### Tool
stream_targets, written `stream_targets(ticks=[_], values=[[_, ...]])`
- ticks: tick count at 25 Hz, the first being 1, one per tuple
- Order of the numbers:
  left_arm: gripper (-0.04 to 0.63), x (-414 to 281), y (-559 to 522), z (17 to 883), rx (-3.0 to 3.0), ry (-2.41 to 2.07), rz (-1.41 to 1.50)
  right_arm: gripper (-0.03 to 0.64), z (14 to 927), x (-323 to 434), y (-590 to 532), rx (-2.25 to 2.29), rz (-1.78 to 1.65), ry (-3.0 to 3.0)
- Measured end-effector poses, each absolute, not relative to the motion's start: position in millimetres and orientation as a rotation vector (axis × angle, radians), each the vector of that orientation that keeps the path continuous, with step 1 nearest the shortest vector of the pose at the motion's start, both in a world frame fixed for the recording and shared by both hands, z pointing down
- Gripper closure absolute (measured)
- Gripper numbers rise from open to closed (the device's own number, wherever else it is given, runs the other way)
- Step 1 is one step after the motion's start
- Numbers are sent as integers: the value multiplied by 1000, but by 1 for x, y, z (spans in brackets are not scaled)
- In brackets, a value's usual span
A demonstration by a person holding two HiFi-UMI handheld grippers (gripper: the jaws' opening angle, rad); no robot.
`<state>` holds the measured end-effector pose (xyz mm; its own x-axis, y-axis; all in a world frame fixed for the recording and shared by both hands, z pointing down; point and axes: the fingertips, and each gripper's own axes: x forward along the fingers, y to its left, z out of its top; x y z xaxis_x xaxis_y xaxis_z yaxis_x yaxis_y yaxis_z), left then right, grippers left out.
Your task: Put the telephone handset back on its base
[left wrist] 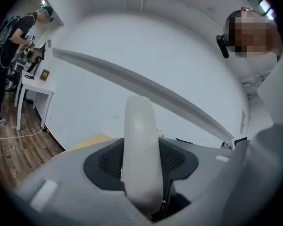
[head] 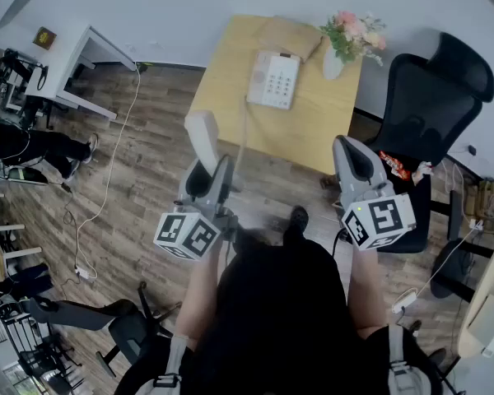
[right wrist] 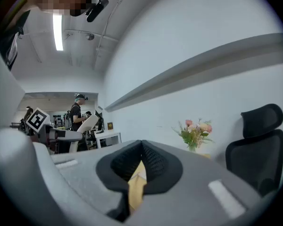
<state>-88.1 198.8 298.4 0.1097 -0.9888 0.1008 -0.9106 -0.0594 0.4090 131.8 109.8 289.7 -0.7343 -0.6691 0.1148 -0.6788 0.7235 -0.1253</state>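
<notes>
Your left gripper (head: 207,175) has its fingers clamped on the handset (head: 201,137), upright for carrying to the base (head: 273,79) on the worktop (head: 313,122); right gripper (head: 351,151) fingers together, spare.

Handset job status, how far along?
Done: the handset is picked up, clamped upright in the left hand-held gripper. In hand: it is in the air, apart from the base on the table. Left: carry it over and seat it on the base. The right hand-held gripper is shut, empty.
</notes>
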Motion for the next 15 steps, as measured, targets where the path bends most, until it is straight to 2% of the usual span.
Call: stream_targets(ticks=[15], values=[[376,-57,207,298,1999,-1879,-284,614,283,161,116,1084,289,-2908]])
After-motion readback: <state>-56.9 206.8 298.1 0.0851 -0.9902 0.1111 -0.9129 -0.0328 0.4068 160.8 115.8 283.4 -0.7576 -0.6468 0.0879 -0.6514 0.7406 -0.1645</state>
